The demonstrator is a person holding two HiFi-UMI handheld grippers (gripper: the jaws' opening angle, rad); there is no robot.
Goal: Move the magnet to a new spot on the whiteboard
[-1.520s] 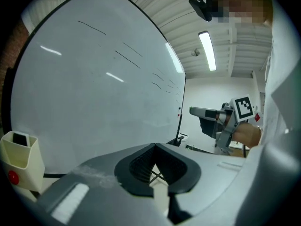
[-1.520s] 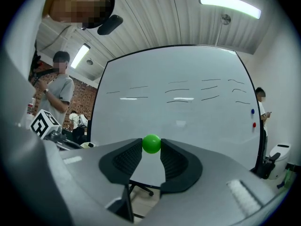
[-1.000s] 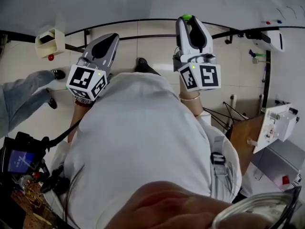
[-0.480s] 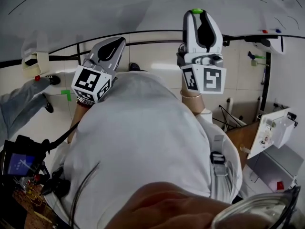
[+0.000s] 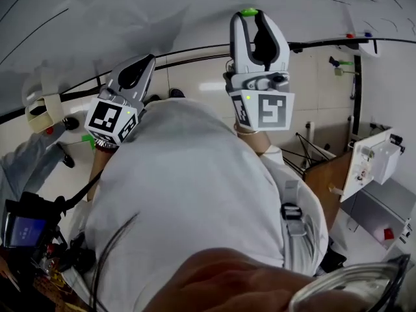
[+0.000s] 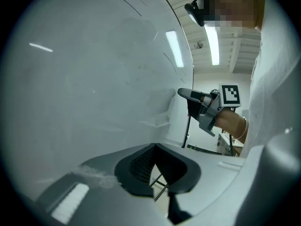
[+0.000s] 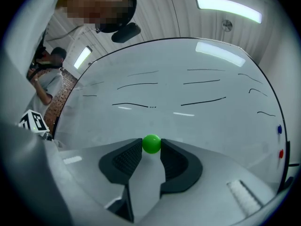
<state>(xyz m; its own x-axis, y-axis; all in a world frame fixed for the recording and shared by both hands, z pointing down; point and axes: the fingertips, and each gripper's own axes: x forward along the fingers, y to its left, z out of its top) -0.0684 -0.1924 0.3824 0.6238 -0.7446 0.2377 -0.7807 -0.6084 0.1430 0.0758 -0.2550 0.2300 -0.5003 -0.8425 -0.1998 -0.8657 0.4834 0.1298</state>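
Observation:
A small green ball magnet (image 7: 151,143) sits pinched between the tips of my right gripper (image 7: 151,145), which is shut on it. In the head view the magnet (image 5: 249,12) is at the tip of the right gripper (image 5: 249,15), raised against the whiteboard (image 5: 130,18). I cannot tell whether the magnet touches the board. The whiteboard (image 7: 188,79) carries several thin black strokes. My left gripper (image 5: 138,65) is held lower and to the left, near the board's bottom edge. In its own view the left gripper (image 6: 155,146) is shut on nothing, facing the bare board (image 6: 84,69).
A red magnet (image 7: 281,153) and a blue magnet (image 7: 279,129) stick at the board's right edge. A pale box (image 5: 38,106) hangs at the left. A person's grey sleeve (image 5: 19,164) is at the far left. A wooden table (image 5: 333,174) and white equipment (image 5: 377,164) stand right.
My right gripper has carried the green magnet up the board and a little left. The left gripper has shifted slightly left and stays shut.

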